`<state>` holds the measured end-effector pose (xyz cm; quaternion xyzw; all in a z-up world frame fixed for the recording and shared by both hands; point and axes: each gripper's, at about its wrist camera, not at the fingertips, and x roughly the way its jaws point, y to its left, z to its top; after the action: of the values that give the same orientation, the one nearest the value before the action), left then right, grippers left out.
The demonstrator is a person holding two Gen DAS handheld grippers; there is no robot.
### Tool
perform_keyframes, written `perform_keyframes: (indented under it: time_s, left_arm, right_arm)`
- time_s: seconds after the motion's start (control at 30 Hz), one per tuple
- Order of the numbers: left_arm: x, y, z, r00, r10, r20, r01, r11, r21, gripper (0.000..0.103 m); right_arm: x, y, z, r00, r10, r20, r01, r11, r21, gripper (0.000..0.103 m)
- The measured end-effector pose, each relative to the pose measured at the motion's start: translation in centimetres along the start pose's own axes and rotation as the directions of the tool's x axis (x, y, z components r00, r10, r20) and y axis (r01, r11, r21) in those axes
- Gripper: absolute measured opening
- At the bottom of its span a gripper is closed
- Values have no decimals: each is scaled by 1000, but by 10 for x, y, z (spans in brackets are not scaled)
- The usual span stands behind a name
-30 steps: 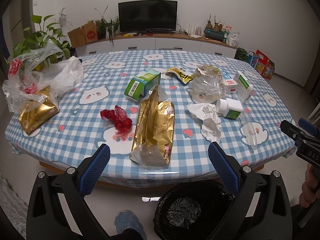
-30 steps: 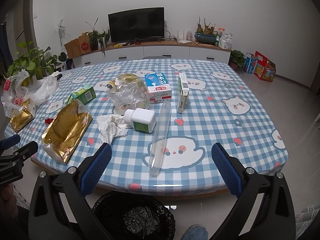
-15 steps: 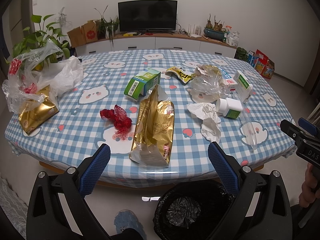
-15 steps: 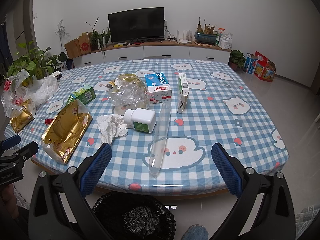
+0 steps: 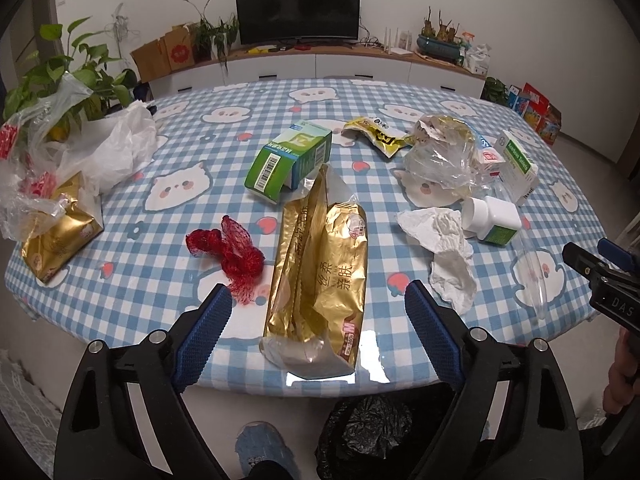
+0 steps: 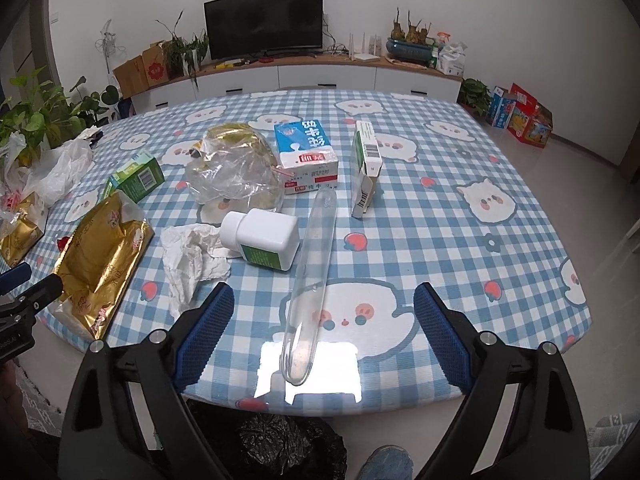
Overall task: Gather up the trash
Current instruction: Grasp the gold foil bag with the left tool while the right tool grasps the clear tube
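meanwhile, two open grippers over a table of trash

my left gripper [image 5: 316, 322] hangs wide above the near edge of the checked table [image 5: 240, 120], its jaws just narrowing a little, with the gold wrapper [image 5: 320, 276] lying between them untouched. a red net [image 5: 228, 254] lies just left of the wrapper, a green carton [image 5: 290, 160] behind it and crumpled tissue [image 5: 444, 248] to its right. my right gripper [image 6: 324, 334] is likewise wide and just closing slightly, empty, with a clear plastic tube [image 6: 310, 288] on the cloth between its fingers. a white bottle [image 6: 264, 238] touches the tube's left side. a black bin bag [image 6: 280, 444] sits on the floor below the table edge.
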<state>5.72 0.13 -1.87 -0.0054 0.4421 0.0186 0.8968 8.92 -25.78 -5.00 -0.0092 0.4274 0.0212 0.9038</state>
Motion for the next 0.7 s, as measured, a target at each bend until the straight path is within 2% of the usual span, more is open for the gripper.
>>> perform_keyframes:
  time_s: [0.13,0.23,0.5,0.7]
  left_arm:
    - [16,-1,15,1000,20,-19,-20,999,25,83]
    - [29,-3,24,999,9,-43,-8,1000,29,78]
    - [60,-11,34,994,11,-108,-7,999,45,68]
    - [75,-13,34,990,9,-138,-3,999,43,55]
  right_arm:
    - [25,2,7,999,4,-54,-4,1000,-5,74]
    - [40,3,10,996,9,-90,-9,1000,-4,67]
    - [67,2,20,991,14,-135,-16,1000,-10,56]
    - [82,2,24,985,37,-167,-37,999,1,43]
